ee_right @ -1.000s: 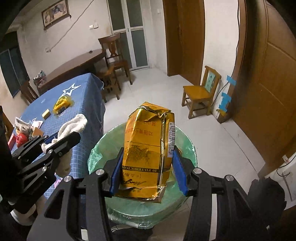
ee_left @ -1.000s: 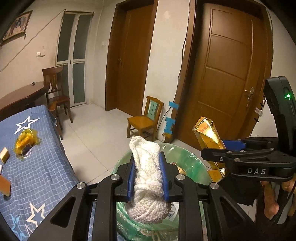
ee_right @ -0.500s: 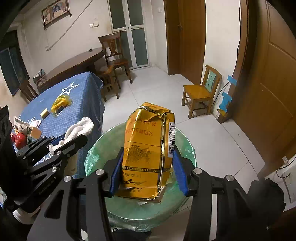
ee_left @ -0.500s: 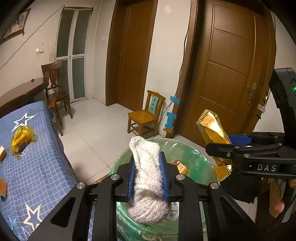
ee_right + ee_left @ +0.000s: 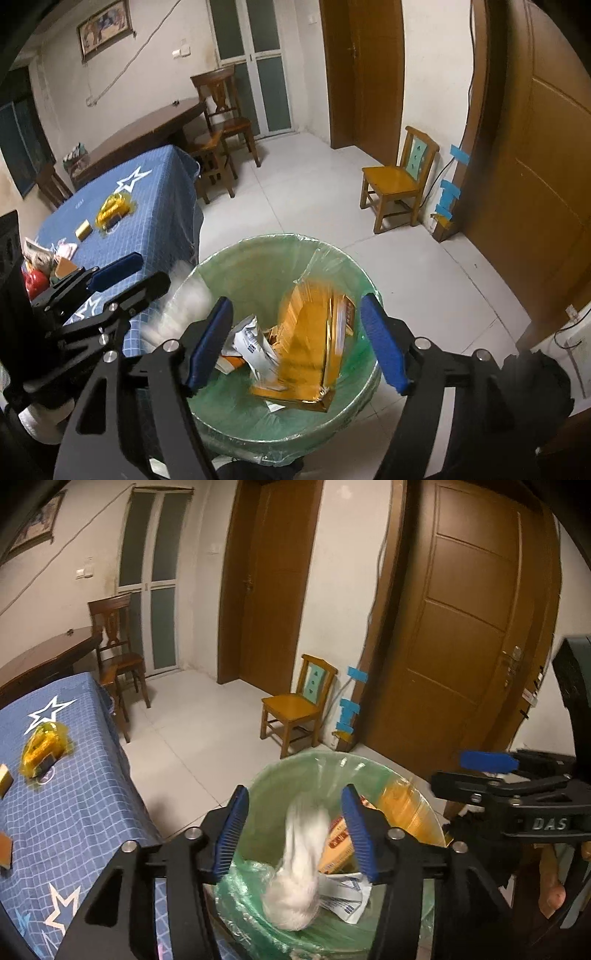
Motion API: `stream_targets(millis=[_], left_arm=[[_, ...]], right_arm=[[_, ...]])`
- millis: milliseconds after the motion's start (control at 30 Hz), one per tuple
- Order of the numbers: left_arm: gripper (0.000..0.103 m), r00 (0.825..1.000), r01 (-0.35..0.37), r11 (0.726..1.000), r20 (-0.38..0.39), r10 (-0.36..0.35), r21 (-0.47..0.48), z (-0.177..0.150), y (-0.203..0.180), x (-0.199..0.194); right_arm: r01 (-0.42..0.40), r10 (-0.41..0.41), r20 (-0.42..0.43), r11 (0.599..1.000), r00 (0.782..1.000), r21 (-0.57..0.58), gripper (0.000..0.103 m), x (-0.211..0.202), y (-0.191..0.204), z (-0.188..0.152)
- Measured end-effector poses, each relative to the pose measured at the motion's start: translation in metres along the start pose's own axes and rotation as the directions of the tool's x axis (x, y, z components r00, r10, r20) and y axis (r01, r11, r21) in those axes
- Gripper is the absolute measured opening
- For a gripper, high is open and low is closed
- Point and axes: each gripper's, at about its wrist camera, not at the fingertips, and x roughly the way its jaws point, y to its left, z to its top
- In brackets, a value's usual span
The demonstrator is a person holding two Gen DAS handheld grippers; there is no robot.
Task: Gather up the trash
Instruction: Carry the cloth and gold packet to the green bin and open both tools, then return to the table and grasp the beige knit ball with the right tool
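A round bin lined with a green bag point(image 5: 295, 771) point(image 5: 258, 254) stands on the floor beside the blue table. My left gripper point(image 5: 293, 834) is open above it, and a white cloth point(image 5: 299, 871), blurred, drops between the jaws into the bin. My right gripper point(image 5: 295, 343) is open above the bin too. A gold carton point(image 5: 306, 343), blurred, falls inside among wrappers point(image 5: 251, 343). The right gripper also shows at the right of the left wrist view point(image 5: 495, 771); the left gripper shows at the left of the right wrist view point(image 5: 122, 277).
A table with a blue star cloth point(image 5: 74, 794) point(image 5: 155, 206) carries a yellow wrapper point(image 5: 42, 747) point(image 5: 112, 210) and small items. A small wooden chair point(image 5: 299, 705) point(image 5: 399, 184) stands by the wall. Brown doors point(image 5: 469, 627) lie behind the bin; a dark table and chair point(image 5: 221, 110) stand farther back.
Both grippers have opened over the bin. The white cloth and the gold carton have left the jaws and are dropping into the green bag.
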Motion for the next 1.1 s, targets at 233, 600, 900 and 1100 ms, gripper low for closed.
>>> stream_targets(millis=[233,600,900,1100], left_arm=[[0.055,1.000,0.004,1.000,0.006,-0.004,0.006,-0.003,0.008,-0.010],[0.056,0.998,-0.019,1.000,0.053,0.018,0.008,-0.031,0.042,-0.094],[0.057,0.973,-0.223,0.960,0.030,0.231,-0.169,-0.087,0.189,-0.204],[0.069,0.931,-0.345,0.875,-0.009,0.364,-0.339,-0.122,0.309,-0.266]], right_arm=[[-0.008,0.008,0.036,1.000,0.999,0.015,0.068,-0.014,-0.004,-0.004],[-0.061,0.080,0.218,0.994,0.973,-0.090,0.072,-0.068,0.056,-0.031],[-0.188,0.230,0.197,0.959,0.953,-0.211,0.076,-0.067,0.120,-0.052],[-0.305,0.353,0.150,0.913,0.923,-0.271,0.079,-0.050,0.184,-0.048]])
